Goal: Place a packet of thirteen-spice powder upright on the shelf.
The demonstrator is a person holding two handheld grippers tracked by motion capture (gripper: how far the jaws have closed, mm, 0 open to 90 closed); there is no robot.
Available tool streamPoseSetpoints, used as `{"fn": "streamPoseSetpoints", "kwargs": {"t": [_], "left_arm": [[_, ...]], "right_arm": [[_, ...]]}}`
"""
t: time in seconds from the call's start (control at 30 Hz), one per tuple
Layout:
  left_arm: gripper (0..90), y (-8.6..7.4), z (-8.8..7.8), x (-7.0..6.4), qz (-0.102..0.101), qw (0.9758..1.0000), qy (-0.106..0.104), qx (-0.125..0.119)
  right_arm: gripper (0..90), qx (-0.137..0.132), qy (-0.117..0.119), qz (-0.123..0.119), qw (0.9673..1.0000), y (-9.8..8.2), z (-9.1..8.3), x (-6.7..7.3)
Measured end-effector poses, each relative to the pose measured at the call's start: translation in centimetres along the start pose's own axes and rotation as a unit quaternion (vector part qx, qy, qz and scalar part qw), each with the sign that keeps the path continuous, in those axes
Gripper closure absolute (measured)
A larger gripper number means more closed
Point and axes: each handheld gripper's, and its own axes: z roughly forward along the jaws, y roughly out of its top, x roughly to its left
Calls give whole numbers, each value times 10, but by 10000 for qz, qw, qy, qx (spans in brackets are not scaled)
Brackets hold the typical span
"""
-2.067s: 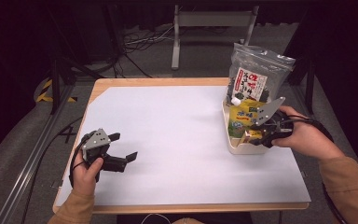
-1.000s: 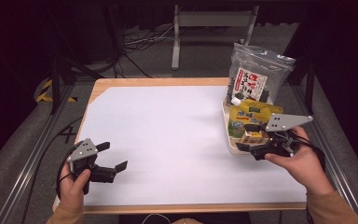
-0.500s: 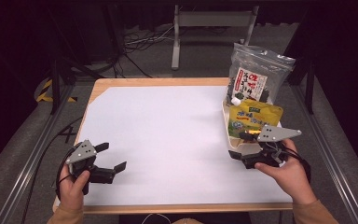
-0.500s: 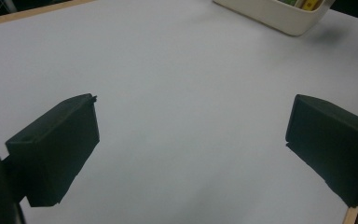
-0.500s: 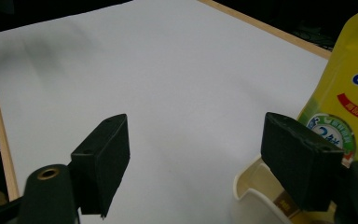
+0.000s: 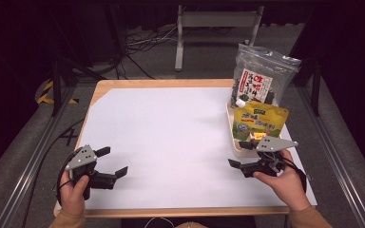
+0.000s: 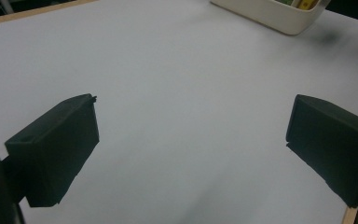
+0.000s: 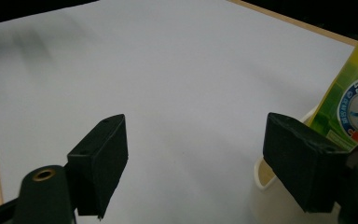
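I take this for a lab or recording studio: at frame centre my wooden table [image 6: 166, 84] wears a plain white sheet [image 6: 171, 137], ringed by dark surrounds. Loose cables [image 6: 138, 45] trail over grey carpet at the top, a metal stand [image 6: 214, 21] beside them, hazard tape [image 6: 45, 92] at left

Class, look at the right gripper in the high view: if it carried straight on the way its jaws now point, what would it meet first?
The right gripper points left across the white sheet, open and empty. Nothing stands in that line; the way looks free, though the sheet itself may come first if the jaws tilt down.
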Motion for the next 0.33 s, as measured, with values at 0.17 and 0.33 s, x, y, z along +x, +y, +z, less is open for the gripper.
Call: {"fn": "streamPoseSetpoints", "kwargs": {"t": [0.17, 0.33], "left_arm": [[33, -2, 2, 0, -15, 10000, -12, 37], [33, -3, 5, -1, 37, 10000, -35, 80]], "right_arm": [[224, -2, 31, 16, 10000, -3, 4, 1], [213, 7, 33, -133, 9999, -4, 6, 7]]}}
